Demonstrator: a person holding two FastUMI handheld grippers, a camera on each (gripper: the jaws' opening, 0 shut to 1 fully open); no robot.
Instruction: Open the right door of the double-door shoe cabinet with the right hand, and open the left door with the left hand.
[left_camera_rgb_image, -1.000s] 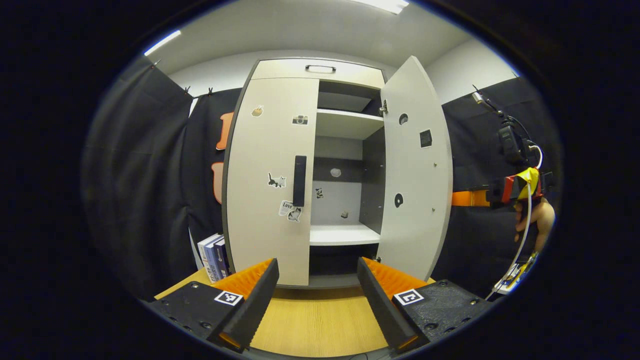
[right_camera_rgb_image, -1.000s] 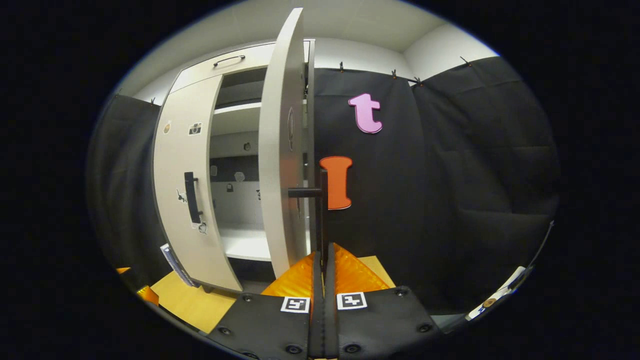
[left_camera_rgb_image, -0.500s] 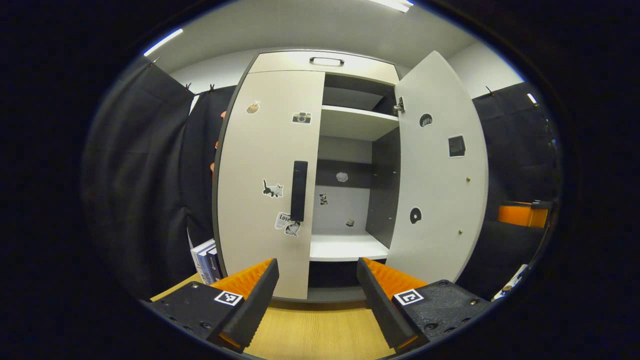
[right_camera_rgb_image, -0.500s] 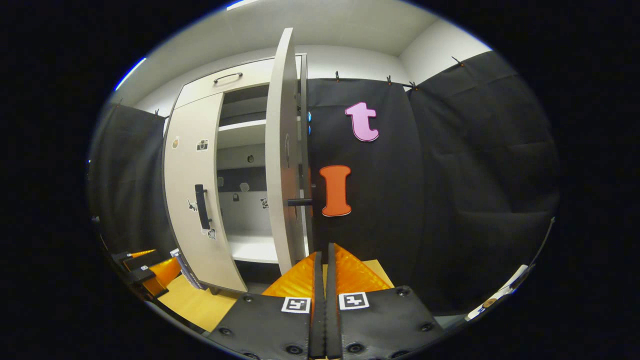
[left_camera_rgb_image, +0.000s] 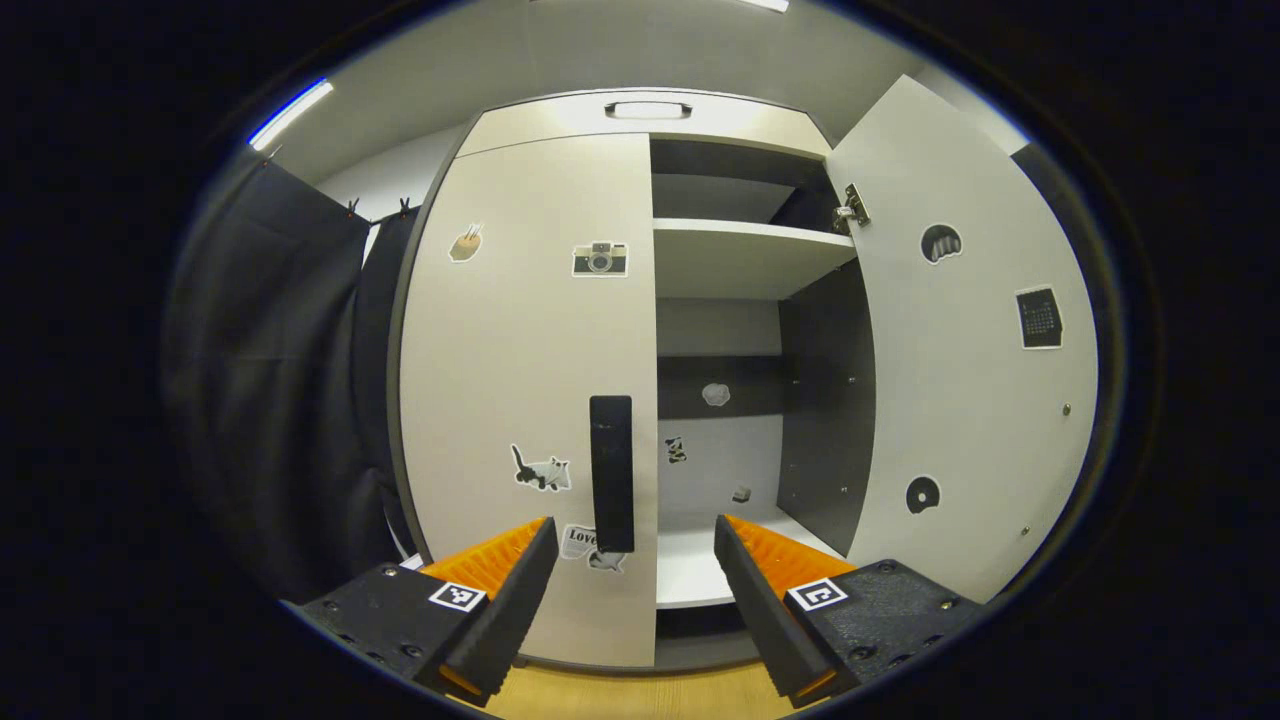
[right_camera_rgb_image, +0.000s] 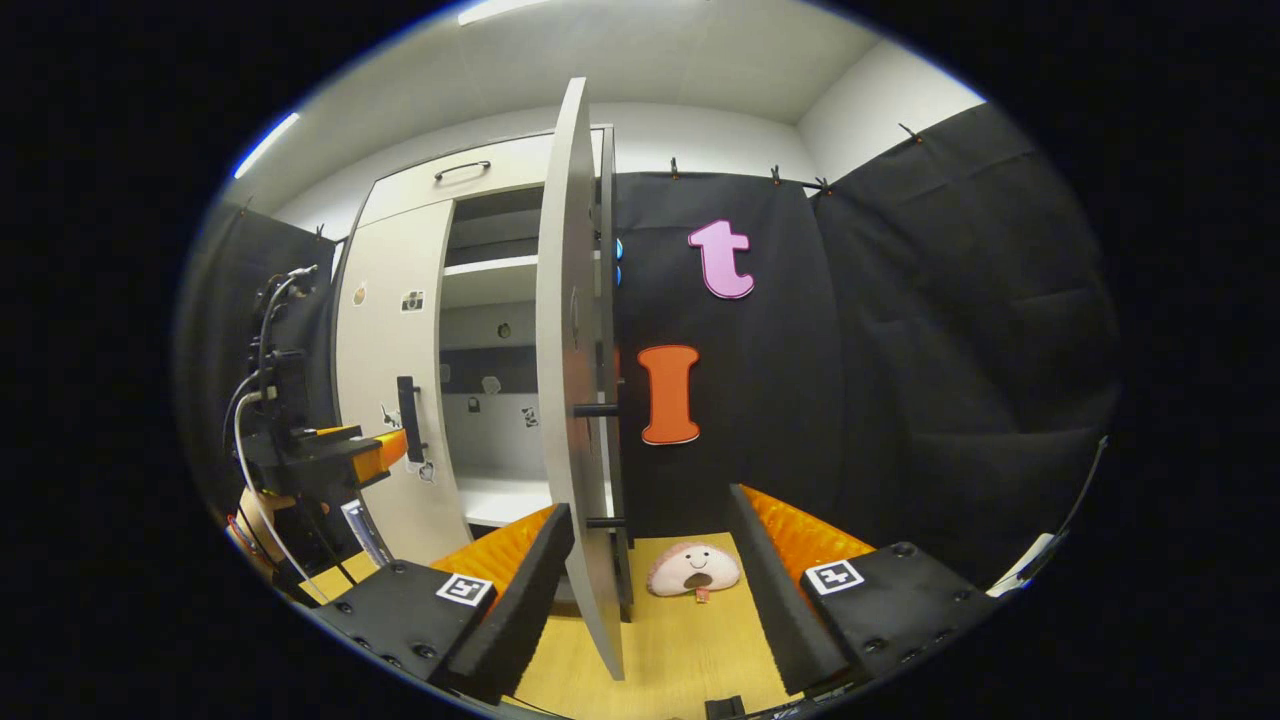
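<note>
The right door (left_camera_rgb_image: 960, 340) of the shoe cabinet (left_camera_rgb_image: 640, 115) is swung wide open, so that the shelves (left_camera_rgb_image: 740, 250) inside are exposed; in the right gripper view it is seen edge-on (right_camera_rgb_image: 575, 400). The left door (left_camera_rgb_image: 520, 390) is shut, and that half of the task is judged to remain.

The left gripper (left_camera_rgb_image: 635, 585) is held open with nothing between its fingers, straight in front of the left door's handle (left_camera_rgb_image: 611, 472). The handle is a dark bar set upright along the door's inner edge, beside the opened half, so its long axis runs vertically. It lies just above and ahead of the gap between the fingers, a little left of middle, and is not yet touched. The left gripper is clearly the nearer one; it is also seen in the right gripper view (right_camera_rgb_image: 385, 452), close to the same handle (right_camera_rgb_image: 408, 420).

The right gripper (right_camera_rgb_image: 650, 560) is spread open and holds nothing, with the right door's edge between its fingers. A small plush toy (right_camera_rgb_image: 693, 568) lies on the desk (right_camera_rgb_image: 680, 650) beyond it.

Stickers are seen on the left door, one (left_camera_rgb_image: 578, 540) with a word beginning "Love", partly hidden.
</note>
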